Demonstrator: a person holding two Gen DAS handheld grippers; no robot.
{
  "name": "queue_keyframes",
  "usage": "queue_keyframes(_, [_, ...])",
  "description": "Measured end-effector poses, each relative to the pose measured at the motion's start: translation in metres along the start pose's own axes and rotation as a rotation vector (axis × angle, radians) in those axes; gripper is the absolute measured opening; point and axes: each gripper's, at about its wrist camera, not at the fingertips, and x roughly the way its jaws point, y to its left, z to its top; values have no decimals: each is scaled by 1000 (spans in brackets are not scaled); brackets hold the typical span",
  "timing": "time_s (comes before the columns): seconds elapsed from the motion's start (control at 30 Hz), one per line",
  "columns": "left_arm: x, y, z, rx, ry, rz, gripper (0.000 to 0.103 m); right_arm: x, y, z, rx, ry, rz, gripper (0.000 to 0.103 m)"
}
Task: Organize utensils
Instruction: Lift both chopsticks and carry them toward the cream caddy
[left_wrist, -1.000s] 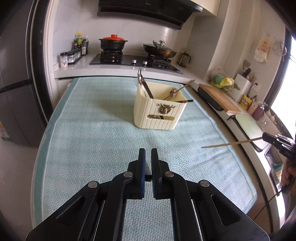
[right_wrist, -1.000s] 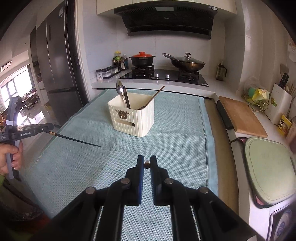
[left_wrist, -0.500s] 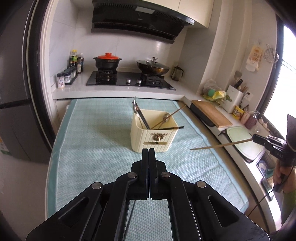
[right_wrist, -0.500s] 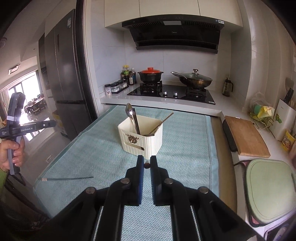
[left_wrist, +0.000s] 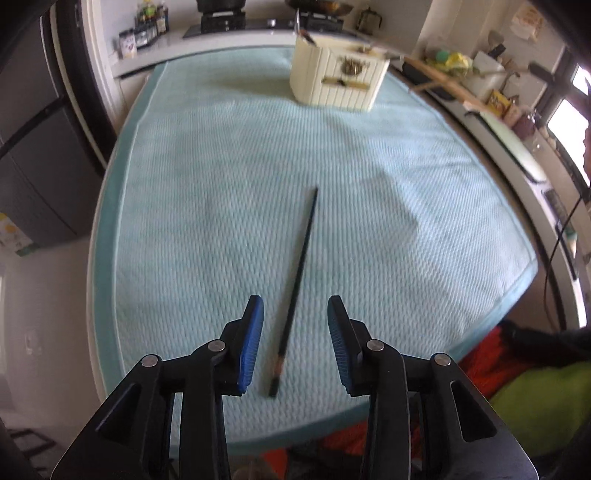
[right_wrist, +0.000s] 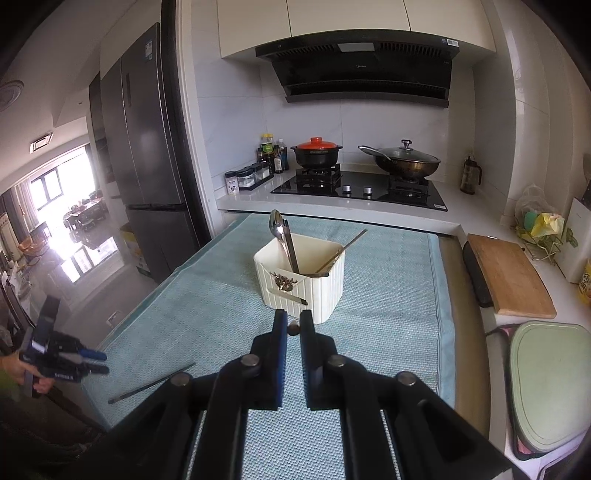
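A black chopstick (left_wrist: 297, 278) lies on the teal mat (left_wrist: 207, 177), its near end between my left gripper's open fingers. My left gripper (left_wrist: 295, 325) is open and empty just above it. The same chopstick shows in the right wrist view (right_wrist: 151, 384) near the mat's front left corner, with the left gripper (right_wrist: 98, 362) beside it. A cream utensil holder (right_wrist: 301, 282) holds a spoon (right_wrist: 277, 225) and other utensils; it also shows in the left wrist view (left_wrist: 338, 79). My right gripper (right_wrist: 293, 328) is shut on a wooden chopstick (right_wrist: 294, 328), seen end-on.
A stove (right_wrist: 354, 186) with a red-lidded pot (right_wrist: 317, 153) and a wok (right_wrist: 404, 160) stands behind the mat. A wooden cutting board (right_wrist: 509, 275) and a green board (right_wrist: 550, 384) lie to the right. A fridge (right_wrist: 147, 147) stands to the left.
My left gripper has let go of the black chopstick, which now lies on the mat, and has opened and dropped low over it. The right gripper still holds its chopstick.
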Motion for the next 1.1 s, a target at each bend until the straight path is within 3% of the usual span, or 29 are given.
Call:
queue_keyframes(0.17, [35, -8, -43, 25, 59, 78, 37, 4, 6, 1, -4, 3, 9, 7])
queue_keyframes(0.2, [39, -5, -45, 14, 59, 87, 34, 3, 8, 1, -6, 1, 10, 7])
queue_keyframes(0.27, [45, -1, -48, -10, 66, 66, 9, -1, 11, 1, -10, -4, 11, 7])
queue_keyframes(0.43, [37, 0, -45, -30, 24, 37, 4, -14, 16, 3, -24, -19, -1, 7])
queue_keyframes(0.53, [15, 5, -29, -65, -46, 3, 4, -19, 16, 5, -30, -24, -7, 7])
queue_keyframes(0.83, [-59, -15, 48, -18, -254, -24, 4, -16, 19, 0, -30, -7, 15, 7])
queue_keyframes(1.1, [-91, -21, 122, 4, -354, -85, 4, -16, 15, 10, -18, -17, 28, 7])
